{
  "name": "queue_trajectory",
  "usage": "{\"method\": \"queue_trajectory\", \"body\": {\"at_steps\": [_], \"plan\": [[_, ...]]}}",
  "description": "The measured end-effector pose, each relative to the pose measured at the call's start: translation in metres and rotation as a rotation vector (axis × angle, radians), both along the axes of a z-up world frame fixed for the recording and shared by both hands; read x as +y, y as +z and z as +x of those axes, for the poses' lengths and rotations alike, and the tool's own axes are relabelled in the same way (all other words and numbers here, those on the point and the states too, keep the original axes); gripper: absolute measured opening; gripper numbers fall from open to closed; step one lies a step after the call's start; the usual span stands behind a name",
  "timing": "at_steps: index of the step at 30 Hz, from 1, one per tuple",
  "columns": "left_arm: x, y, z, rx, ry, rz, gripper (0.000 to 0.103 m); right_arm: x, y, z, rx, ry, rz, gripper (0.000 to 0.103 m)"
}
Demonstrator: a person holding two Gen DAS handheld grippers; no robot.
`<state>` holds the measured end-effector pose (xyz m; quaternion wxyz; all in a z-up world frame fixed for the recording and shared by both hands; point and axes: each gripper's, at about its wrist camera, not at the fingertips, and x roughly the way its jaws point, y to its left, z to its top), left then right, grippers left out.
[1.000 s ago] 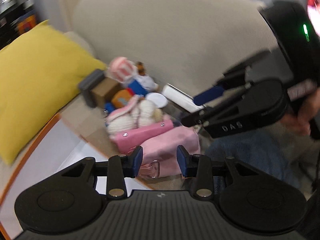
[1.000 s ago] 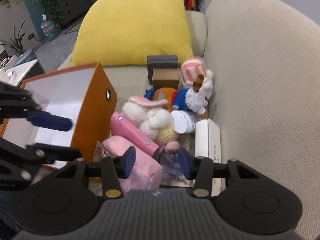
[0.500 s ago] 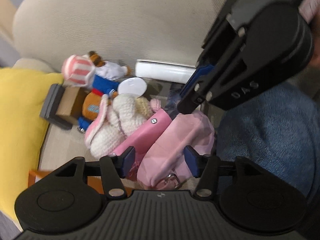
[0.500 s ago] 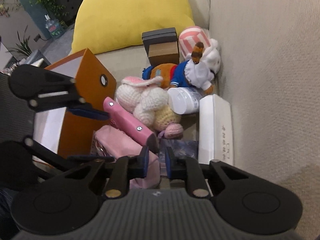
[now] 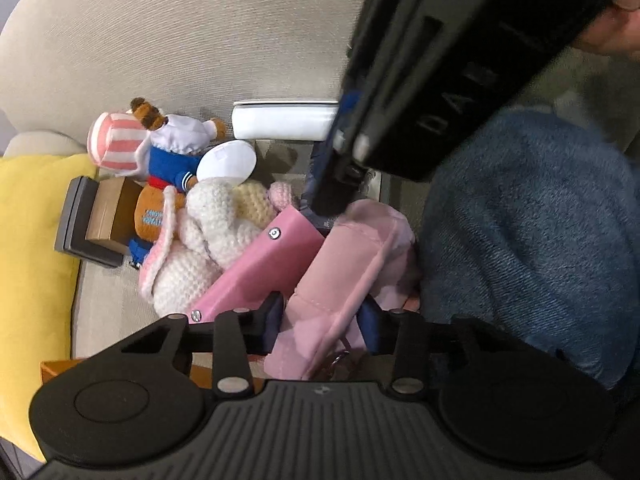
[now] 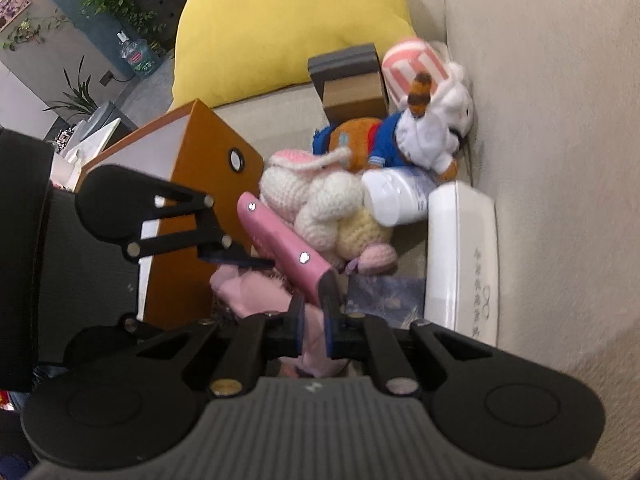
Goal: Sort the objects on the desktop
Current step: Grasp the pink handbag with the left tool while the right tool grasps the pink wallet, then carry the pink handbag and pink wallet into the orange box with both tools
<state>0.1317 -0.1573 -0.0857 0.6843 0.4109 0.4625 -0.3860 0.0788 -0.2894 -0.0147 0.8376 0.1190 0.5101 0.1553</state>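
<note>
A pink plush pouch lies on the sofa seat beside a flat pink case. My left gripper points steeply down over the pouch's near end. Its jaws are closing and the pads press the plush from both sides. My right gripper reaches down at the pouch's far end, beside the case's corner. In the right wrist view the right gripper has a narrow gap, opening slightly. Pink plush fills that gap, and the case ends just ahead of it. One of the left gripper's fingers touches the pouch.
A crocheted rabbit, duck plush, white bottle, long white box and grey-brown box crowd the sofa back. An orange box stands left of the pouch. Yellow cushion behind; a person's jeans leg to the right.
The left gripper rolled and sank onto the pink pouch; its jaws widened, then closed on it. The right gripper dropped toward the pouch's far end and narrowed from wide open.
</note>
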Motion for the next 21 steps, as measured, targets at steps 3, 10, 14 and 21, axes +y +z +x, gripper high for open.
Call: {"method": "queue_trajectory", "body": {"at_steps": [3, 10, 14, 21], "plan": [[0.000, 0.005, -0.001, 0.003, 0.028, -0.012, 0.042, 0.000, 0.010, 0.004, -0.031, 0.007, -0.038, 0.016], [0.015, 0.043, -0.001, 0.014, 0.124, -0.104, 0.036, 0.004, 0.027, 0.013, -0.067, 0.073, -0.117, 0.023], [0.026, 0.075, -0.003, 0.047, 0.190, -0.195, 0.035, 0.007, 0.037, 0.020, -0.086, 0.098, -0.119, 0.023], [0.066, 0.122, -0.010, 0.107, 0.331, -0.303, 0.034, 0.012, 0.056, 0.033, -0.113, 0.154, 0.006, 0.034]]}}
